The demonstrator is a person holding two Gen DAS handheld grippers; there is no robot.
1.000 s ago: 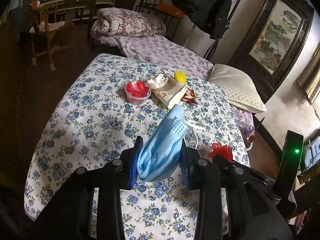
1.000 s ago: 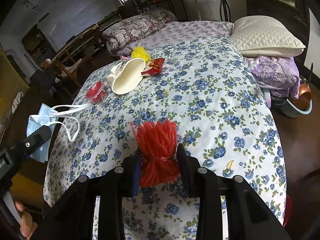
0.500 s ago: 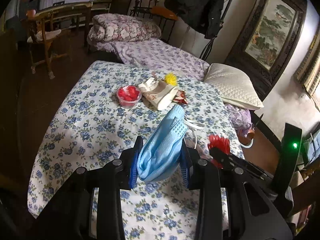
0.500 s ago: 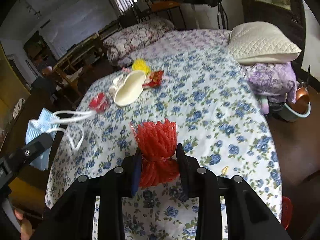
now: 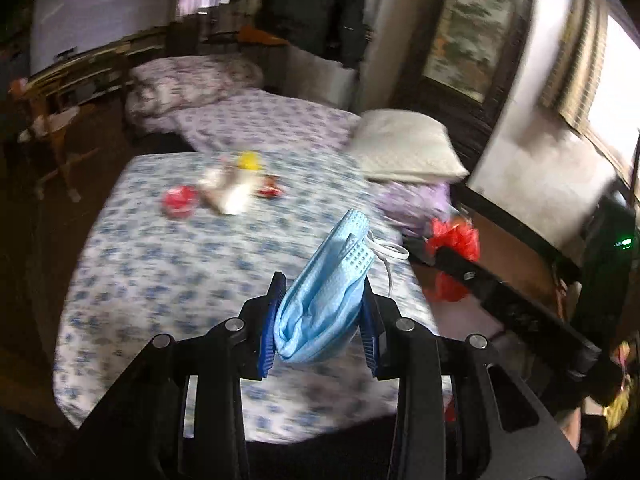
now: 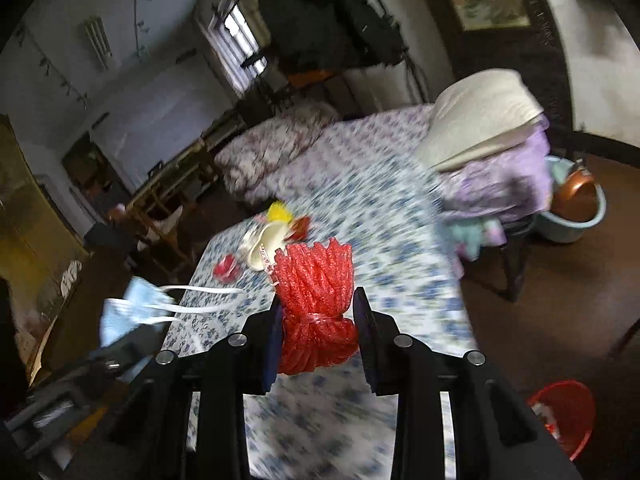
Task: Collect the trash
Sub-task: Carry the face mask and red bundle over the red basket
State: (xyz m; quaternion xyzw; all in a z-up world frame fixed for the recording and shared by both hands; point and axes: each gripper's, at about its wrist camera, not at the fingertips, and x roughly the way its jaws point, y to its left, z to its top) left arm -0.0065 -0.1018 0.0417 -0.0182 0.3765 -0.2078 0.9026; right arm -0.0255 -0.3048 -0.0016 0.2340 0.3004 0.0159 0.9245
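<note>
My left gripper is shut on a crumpled blue face mask and holds it above the near edge of the flowered bed. My right gripper is shut on a red mesh bundle, also above the bed. The bundle also shows in the left wrist view, at the right. On the bed farther off lie a red cup, a white paper wrapper, a yellow pom-pom and a small red packet. A red basket stands on the floor at the lower right.
A white quilted pillow lies on purple cloth at the bed's right side. A blue basin with a copper pot stands on the floor beyond. A wooden chair stands at the left. Both views are motion-blurred.
Both grippers have pulled back and risen from the bed and swung right, still holding the mask and the red bundle. The red basket has come into the right wrist view.
</note>
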